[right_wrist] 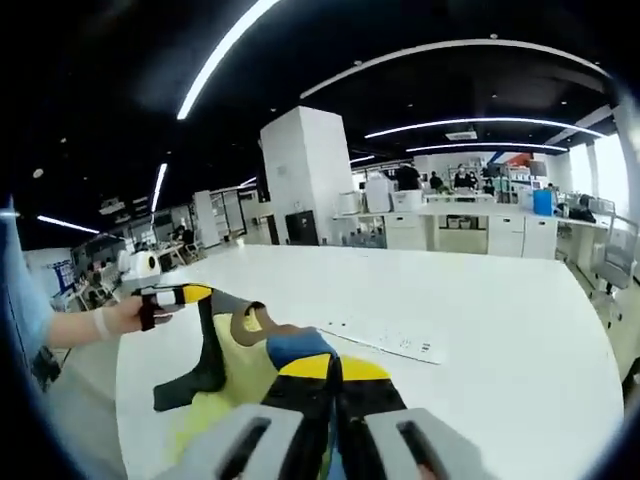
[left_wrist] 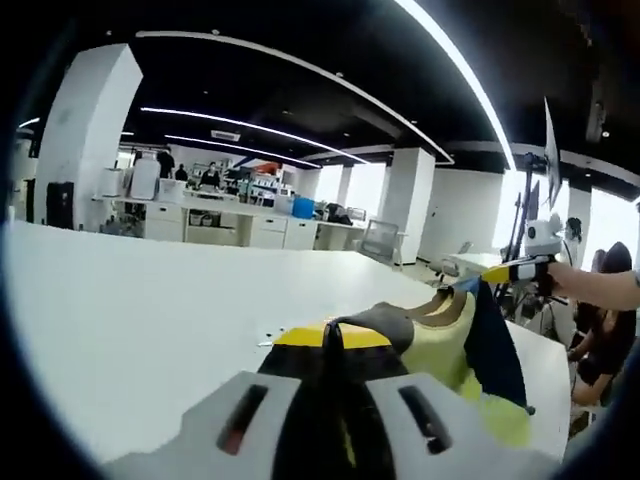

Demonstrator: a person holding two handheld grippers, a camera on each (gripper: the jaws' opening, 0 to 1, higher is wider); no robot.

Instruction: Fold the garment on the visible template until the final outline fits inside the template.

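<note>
My left gripper view is riding low over the white table [left_wrist: 150,330], looking along its jaws across the tabletop toward distant counters. My right gripper view is sitting equally low, facing the same far counters. Both are pressing close on the yellow-green garment [left_wrist: 440,350], their shared subject. Each is catching the other gripper [right_wrist: 175,296] at its edge, apparently raised.
</note>
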